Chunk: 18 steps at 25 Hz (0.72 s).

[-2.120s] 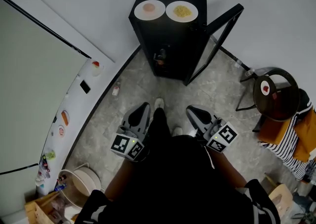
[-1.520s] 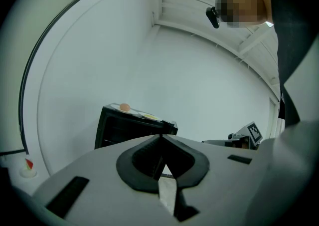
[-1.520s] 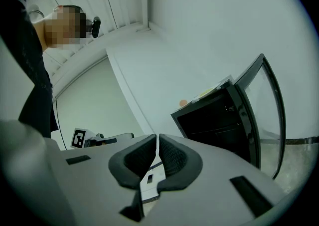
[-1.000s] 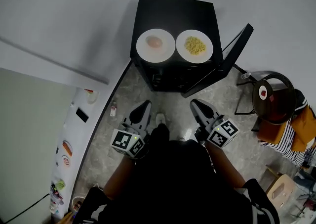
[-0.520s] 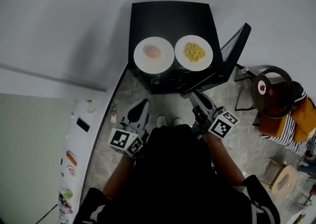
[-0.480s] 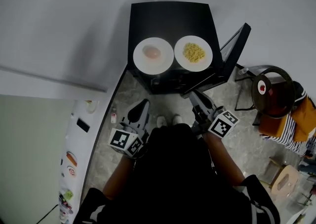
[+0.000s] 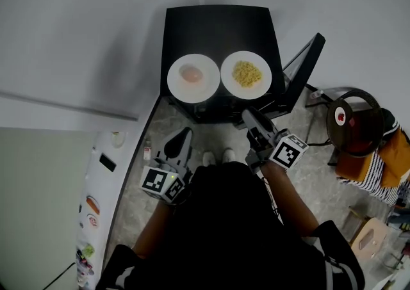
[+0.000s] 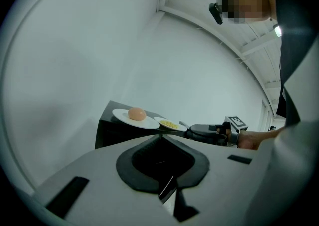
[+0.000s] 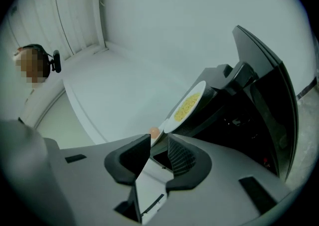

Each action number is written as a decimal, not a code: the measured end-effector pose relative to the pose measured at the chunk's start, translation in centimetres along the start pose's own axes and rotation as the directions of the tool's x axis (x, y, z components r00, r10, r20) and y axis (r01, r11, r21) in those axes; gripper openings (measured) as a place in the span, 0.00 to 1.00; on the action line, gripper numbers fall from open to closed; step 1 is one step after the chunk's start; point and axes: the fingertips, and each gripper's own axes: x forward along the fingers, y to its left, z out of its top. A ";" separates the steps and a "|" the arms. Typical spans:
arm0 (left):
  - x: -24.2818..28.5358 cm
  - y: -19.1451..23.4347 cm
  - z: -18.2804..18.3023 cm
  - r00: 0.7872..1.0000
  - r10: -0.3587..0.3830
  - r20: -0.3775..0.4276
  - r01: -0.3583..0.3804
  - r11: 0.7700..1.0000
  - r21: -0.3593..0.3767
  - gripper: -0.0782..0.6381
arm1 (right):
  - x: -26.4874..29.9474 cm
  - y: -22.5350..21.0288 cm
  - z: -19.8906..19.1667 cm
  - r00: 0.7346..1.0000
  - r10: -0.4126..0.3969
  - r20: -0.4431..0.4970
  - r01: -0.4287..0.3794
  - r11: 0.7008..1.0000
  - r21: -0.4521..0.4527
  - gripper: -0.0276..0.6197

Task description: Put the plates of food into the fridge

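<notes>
White plates, the noodle plate (image 7: 246, 75) and the other plate (image 7: 193, 77), sit atop the fridge (image 7: 218, 23). Now nearer the fridge, the right gripper (image 7: 251, 119) has just been opening its empty jaws, likely for the noodle plate. The left gripper (image 7: 181, 137) is pressed together.

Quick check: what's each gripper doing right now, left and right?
Left gripper: closed, empty.
Right gripper: open, jaws have just been opening, nothing between them.
</notes>
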 end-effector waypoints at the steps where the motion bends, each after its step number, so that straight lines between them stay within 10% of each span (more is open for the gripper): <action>1: 0.1 0.0 -0.1 1.000 0.004 -0.002 -0.004 1.000 0.001 0.15 | 0.1 -0.3 -0.1 1.000 -0.006 -0.005 0.006 1.000 0.004 0.20; 18: 1.8 2.0 0.7 0.999 0.044 -0.009 -0.044 0.999 -0.008 0.15 | 2.2 -2.6 1.1 0.999 -0.017 0.032 0.010 0.979 0.203 0.20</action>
